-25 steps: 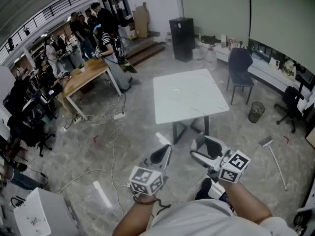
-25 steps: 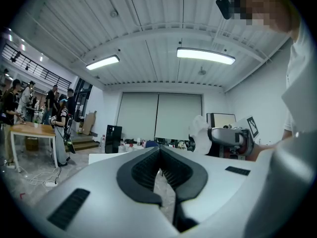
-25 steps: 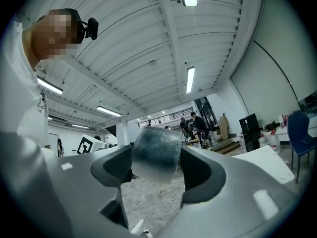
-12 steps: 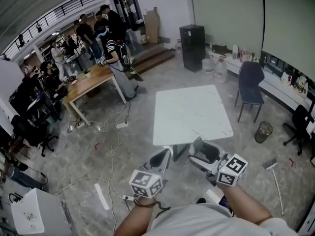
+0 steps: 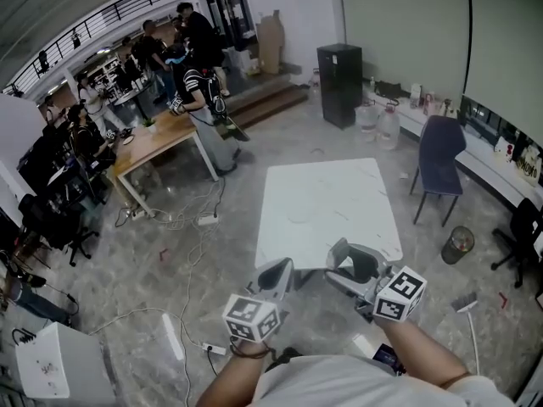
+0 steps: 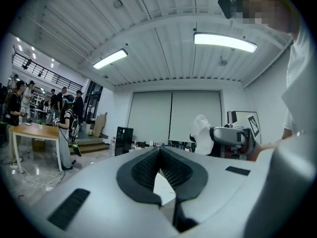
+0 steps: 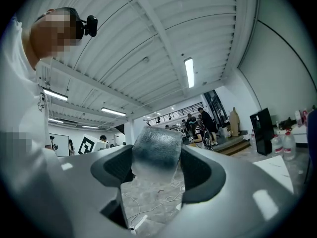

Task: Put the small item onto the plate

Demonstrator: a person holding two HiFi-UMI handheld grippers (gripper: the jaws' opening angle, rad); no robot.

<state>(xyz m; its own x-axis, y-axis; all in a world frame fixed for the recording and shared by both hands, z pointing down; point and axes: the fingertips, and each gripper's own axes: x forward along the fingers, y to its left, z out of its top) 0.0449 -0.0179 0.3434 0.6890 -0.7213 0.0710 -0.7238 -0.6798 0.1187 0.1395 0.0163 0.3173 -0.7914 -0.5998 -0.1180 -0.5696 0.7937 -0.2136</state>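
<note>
A wide hall with a grey marbled floor (image 5: pixel 170 253) fills the head view. At 12 o'clock from the person stands a white square counter (image 5: pixel 327 206). Its top looks bare, and no plate can be made out on it or in any other view. At 10 o'clock is a wooden table (image 5: pixel 157 138) with people (image 5: pixel 199 83) around it. A black cabinet (image 5: pixel 339 83) is at 12 o'clock by the far wall, and a blue chair (image 5: pixel 441 164) is at 2 o'clock.

Both grippers are held low, just short of the counter's near edge. The left gripper (image 5: pixel 273 276), at 7 o'clock, has its jaws closed together with nothing between them. The right gripper (image 5: pixel 352 265), at 5 o'clock, has its jaws clamped on the small item (image 7: pixel 156 150). This is a pale, translucent lump squeezed between the 2 pads and standing proud of them.

The step in hand looks like the carry, with the placing not yet begun. To do it well:

1. Keep the right jaws firmly on the item, because it looks soft and could slip if the grip eases.
2. Find the plate before reaching.
3. Bring the gripper low over the plate's middle, then open the jaws so the item drops only a little and does not roll off.
4. Keep the left gripper clear at 9 o'clock.
</note>
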